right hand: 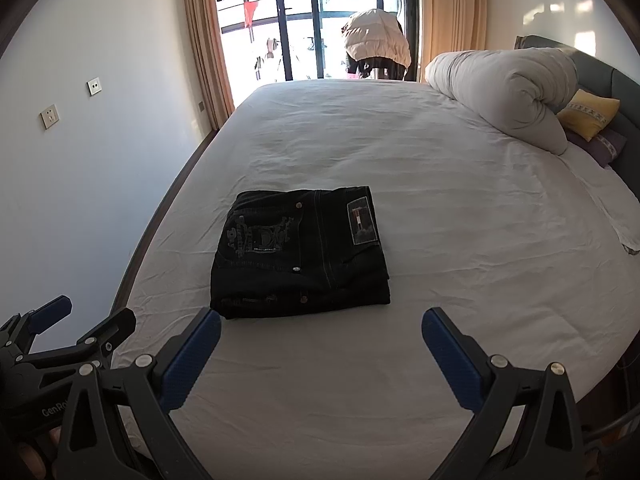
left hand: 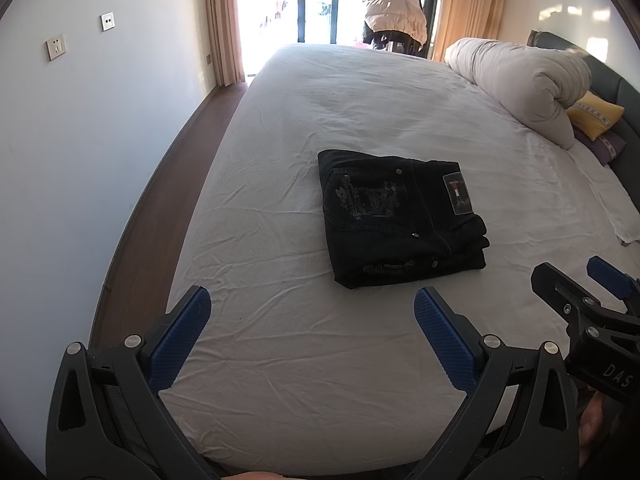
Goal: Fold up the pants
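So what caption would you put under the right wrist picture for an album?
Dark denim pants lie folded on the white bed sheet, both open blue-padded claws, right and left, clear of them.

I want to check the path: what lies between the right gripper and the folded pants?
Only bare, wrinkled sheet lies between the open right gripper and the folded black pants; the right wrist view shows it.

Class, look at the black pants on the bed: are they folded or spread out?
Folded. The black pants lie as a compact stacked rectangle on the bed, layered edges showing at the right side, no legs extended.
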Demonstrator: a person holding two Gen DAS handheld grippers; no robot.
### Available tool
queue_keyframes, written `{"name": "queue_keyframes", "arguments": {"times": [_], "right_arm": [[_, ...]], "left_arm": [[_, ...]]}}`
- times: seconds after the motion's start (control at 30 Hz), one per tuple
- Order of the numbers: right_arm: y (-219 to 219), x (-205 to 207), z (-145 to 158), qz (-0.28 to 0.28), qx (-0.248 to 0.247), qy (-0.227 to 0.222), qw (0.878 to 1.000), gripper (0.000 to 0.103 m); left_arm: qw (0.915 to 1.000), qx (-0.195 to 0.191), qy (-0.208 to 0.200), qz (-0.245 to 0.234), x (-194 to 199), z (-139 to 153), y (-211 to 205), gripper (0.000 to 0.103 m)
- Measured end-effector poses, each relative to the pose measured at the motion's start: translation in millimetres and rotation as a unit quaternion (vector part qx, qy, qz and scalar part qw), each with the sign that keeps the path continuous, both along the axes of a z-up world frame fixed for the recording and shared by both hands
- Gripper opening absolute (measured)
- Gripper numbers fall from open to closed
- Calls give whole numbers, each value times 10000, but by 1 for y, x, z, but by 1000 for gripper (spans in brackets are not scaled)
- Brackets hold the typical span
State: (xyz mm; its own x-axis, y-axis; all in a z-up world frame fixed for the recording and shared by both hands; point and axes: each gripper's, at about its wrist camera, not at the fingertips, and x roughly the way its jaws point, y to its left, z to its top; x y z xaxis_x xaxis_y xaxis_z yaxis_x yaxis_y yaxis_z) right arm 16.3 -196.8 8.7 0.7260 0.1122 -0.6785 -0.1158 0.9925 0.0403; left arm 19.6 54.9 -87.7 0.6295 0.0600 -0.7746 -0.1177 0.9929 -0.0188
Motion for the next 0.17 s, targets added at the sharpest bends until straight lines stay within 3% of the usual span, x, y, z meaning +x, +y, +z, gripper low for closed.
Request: {"name": "queue_keyframes", "arguments": {"times": [0.17], "right_arm": [[-4, -4, -5, 3, 19, 49, 10000, 103]], "left_arm": [[10000, 74, -47, -3, -1, -2, -2, 103]]}}
